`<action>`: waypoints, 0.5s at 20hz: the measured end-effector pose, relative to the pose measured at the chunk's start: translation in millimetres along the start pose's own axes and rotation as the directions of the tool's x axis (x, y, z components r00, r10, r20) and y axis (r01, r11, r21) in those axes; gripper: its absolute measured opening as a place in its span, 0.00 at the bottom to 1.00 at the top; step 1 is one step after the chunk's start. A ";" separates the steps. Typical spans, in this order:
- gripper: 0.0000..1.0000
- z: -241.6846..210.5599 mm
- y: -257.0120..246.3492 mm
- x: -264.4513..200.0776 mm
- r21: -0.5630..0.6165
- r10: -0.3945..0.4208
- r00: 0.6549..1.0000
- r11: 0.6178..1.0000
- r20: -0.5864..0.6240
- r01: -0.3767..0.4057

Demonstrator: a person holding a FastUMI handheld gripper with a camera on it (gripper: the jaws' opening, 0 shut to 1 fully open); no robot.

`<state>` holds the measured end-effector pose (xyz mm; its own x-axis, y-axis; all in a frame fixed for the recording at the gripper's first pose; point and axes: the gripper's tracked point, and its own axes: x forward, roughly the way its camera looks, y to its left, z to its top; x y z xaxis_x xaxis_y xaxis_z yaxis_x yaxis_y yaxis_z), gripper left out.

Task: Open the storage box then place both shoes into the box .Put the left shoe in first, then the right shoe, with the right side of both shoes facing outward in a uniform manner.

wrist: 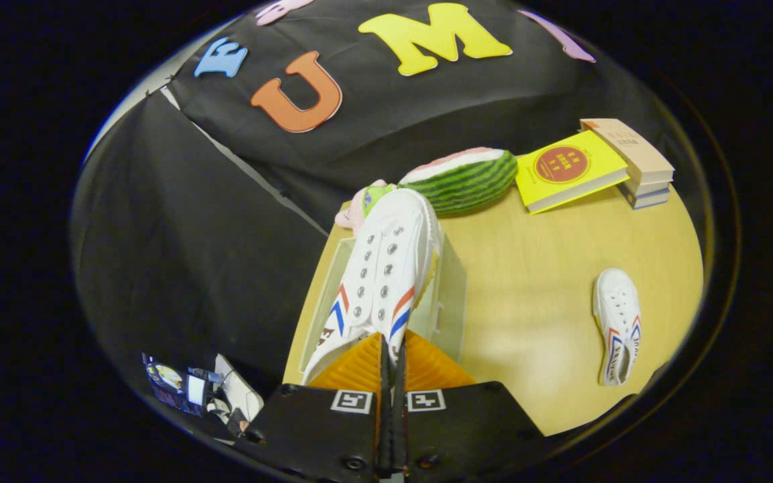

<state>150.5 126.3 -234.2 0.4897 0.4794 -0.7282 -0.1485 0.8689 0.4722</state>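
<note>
Light wood tabletop beyond the jaws; black cloth wall behind it; more black cloth left, evenly lit.

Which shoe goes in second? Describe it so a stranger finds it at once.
On the wooden table, look away from the clear storage box, over which the gripper holds one shoe. The other white shoe lies alone on bare tabletop, nearer than the stacked books.

Storage box largely behind shoe

Two shoes, three books
</note>
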 end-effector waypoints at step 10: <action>0.05 -28.4 37.6 82.5 -0.011 -0.069 0.998 0.998 0.011 0.069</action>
<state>160.9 202.1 -290.6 0.5079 0.4169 -0.7538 -0.1240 0.9014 0.4149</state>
